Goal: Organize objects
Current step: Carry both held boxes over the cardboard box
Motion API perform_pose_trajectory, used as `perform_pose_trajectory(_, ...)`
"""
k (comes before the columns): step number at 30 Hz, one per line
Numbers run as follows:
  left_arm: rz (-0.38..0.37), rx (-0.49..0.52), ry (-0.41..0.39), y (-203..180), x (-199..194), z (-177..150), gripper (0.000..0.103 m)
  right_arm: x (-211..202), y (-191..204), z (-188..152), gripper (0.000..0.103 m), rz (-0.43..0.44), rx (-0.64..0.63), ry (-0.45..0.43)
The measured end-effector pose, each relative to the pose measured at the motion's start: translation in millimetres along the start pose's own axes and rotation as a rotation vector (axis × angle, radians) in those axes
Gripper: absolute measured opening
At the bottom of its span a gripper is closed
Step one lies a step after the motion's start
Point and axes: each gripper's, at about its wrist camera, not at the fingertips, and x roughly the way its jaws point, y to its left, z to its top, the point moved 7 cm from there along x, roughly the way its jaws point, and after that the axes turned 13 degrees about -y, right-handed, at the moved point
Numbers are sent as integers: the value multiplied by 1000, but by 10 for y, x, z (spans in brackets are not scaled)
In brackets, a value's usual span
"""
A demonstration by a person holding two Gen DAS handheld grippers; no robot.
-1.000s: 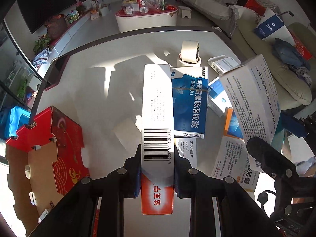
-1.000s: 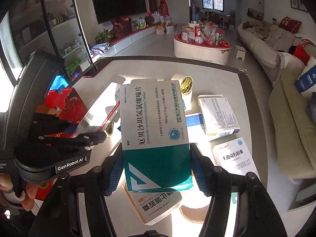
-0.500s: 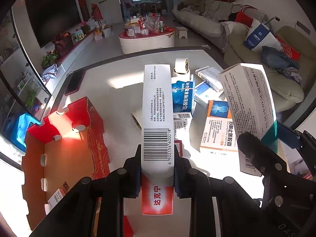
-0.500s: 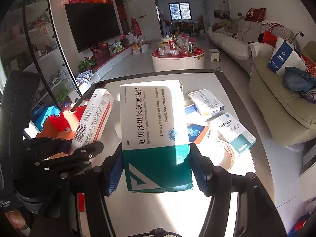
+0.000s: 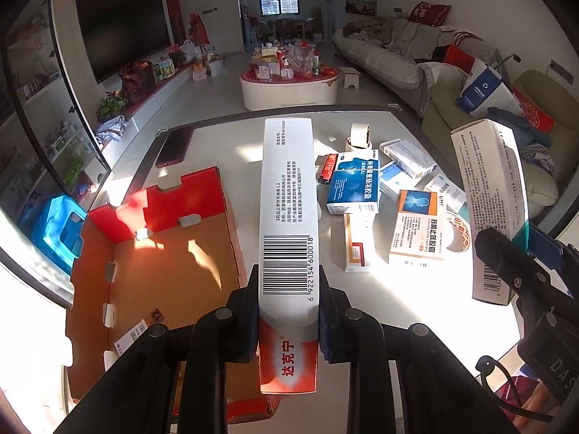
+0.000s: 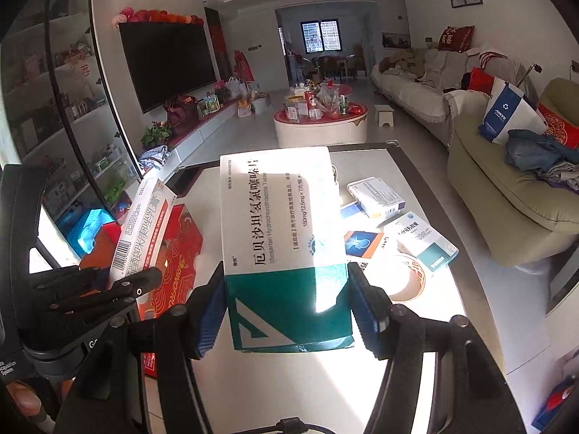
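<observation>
Here, the left gripper (image 5: 288, 320) clamps a long white-and-red box (image 5: 287, 213) mid-frame; the right gripper (image 6: 287, 311) clamps a teal-and-white box (image 6: 284, 238). Both should lower flat into the red carton (image 5: 159, 253), lower left.

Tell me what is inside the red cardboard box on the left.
Inside the red cardboard box mostly bare brown floor shows, plus one small packet near its near-left wall. The near end is hidden behind the left gripper and its long white carton.
</observation>
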Motion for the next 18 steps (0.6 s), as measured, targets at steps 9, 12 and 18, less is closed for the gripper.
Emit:
perform_pose_trajectory(9,80,-42,-29,512,-272,-116,26,-162,497,-95,62,75,-17,-5)
perform_pose_trajectory(12,115,-59,-34,707,-349,-170,26,-233,746,-124,62,109,-39,-14)
perform_pose_trajectory(18,189,-94,-48,1127,-485,-267,26,-285,1173,-186,62,174,-74,-8)
